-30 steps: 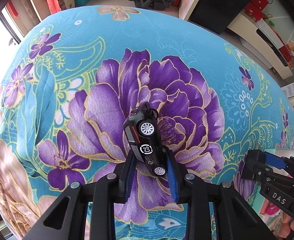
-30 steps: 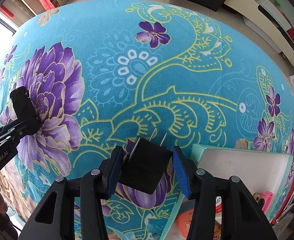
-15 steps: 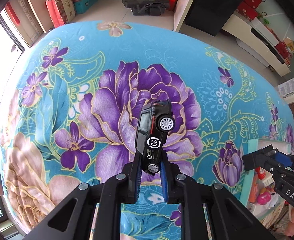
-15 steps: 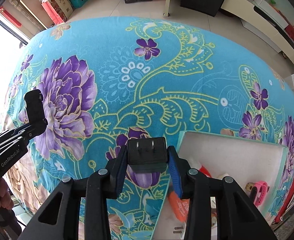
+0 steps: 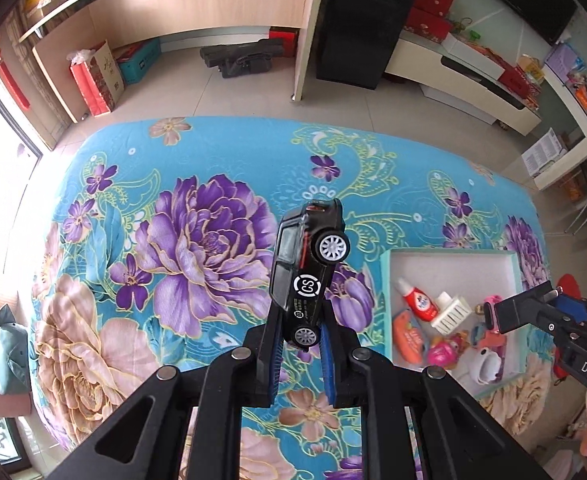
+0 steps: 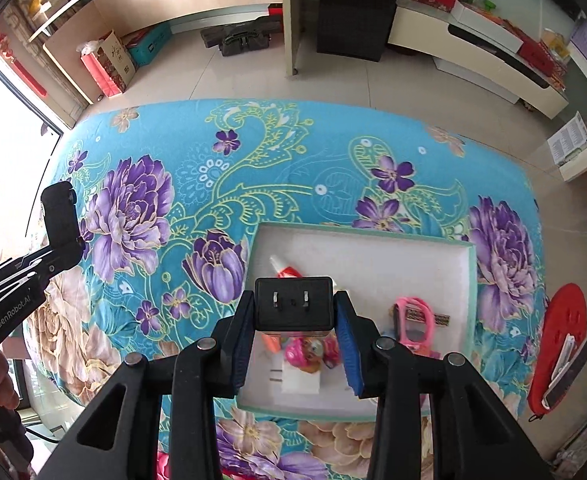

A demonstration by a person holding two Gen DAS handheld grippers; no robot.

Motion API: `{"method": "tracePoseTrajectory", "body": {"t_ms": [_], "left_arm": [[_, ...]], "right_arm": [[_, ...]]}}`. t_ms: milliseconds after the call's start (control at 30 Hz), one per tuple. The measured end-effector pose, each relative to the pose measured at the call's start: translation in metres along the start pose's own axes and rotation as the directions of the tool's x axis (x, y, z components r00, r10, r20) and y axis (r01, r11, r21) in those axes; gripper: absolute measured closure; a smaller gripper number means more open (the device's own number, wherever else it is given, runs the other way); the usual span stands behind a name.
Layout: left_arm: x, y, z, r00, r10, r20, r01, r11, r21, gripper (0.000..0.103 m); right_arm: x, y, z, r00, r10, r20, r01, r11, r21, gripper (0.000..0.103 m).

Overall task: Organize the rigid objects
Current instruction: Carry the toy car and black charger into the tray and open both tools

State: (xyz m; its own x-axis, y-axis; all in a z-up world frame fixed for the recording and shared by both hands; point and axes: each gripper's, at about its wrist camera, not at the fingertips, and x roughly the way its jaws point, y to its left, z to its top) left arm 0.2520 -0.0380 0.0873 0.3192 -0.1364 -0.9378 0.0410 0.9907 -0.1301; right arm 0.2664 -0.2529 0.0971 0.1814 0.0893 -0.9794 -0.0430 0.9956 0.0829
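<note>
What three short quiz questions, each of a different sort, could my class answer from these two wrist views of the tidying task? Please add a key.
1. True or false: the left hand-held gripper is shut on a black toy car.
2. Multiple choice: what does the right hand-held gripper hold? A) a pink toy B) a black plug adapter C) a red tube
3. Fill the gap: small items such as the red and white tube and the white comb-like piece lie inside the white ____ with a teal rim on the flowered cloth.

Key: 1 true; 2 B; 3 tray
</note>
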Motion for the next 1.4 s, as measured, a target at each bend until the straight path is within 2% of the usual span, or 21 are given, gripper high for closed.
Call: {"method": "tracePoseTrajectory", "body": {"t_ms": [233,367,533,833,1100,1200,1267,1400], "left_arm": [[0.006,-0.076,-0.017,0.999,-0.04,-0.022,0.042,0.994,0.101,0.085],[0.027,-0.112,-0.029,0.996,-0.052,-0.067,0.062,0.986,0.157,0.085],[0.066,-0.139,-0.043,0.988,-0.055,-0.141,0.081,0.979,0.188,0.085],[0.118,-0.152,-0.046,0.976,-0.047,-0.211,0.089,0.976,0.196,0.085],[0.135,-0.157,-0.042,0.974,-0.049,-0.223,0.094,0.976,0.194,0.083],[0.132,-0.156,-0.042,0.974,-0.05,-0.219,0.094,0.977,0.193,0.076],[0.129,-0.155,-0.042,0.977,-0.049,-0.209,0.089,0.978,0.189,0.064],[0.115,-0.147,-0.045,0.98,-0.049,-0.191,0.083,0.981,0.176,0.059]], "right_arm": [[-0.015,-0.061,-0.036,1.0,-0.027,-0.009,0.028,0.997,0.076,0.063],[-0.002,-0.086,-0.051,0.999,-0.029,-0.044,0.033,0.994,0.106,0.063],[0.031,-0.1,-0.064,0.994,-0.017,-0.104,0.029,0.993,0.111,0.063],[0.084,-0.109,-0.068,0.982,0.005,-0.188,0.015,0.994,0.107,0.063],[0.098,-0.111,-0.06,0.98,0.008,-0.199,0.013,0.995,0.1,0.063],[0.099,-0.11,-0.06,0.98,0.014,-0.201,0.006,0.995,0.098,0.063],[0.096,-0.11,-0.061,0.981,0.012,-0.192,0.006,0.996,0.093,0.063],[0.089,-0.11,-0.064,0.984,0.013,-0.18,0.005,0.995,0.098,0.058]]}}
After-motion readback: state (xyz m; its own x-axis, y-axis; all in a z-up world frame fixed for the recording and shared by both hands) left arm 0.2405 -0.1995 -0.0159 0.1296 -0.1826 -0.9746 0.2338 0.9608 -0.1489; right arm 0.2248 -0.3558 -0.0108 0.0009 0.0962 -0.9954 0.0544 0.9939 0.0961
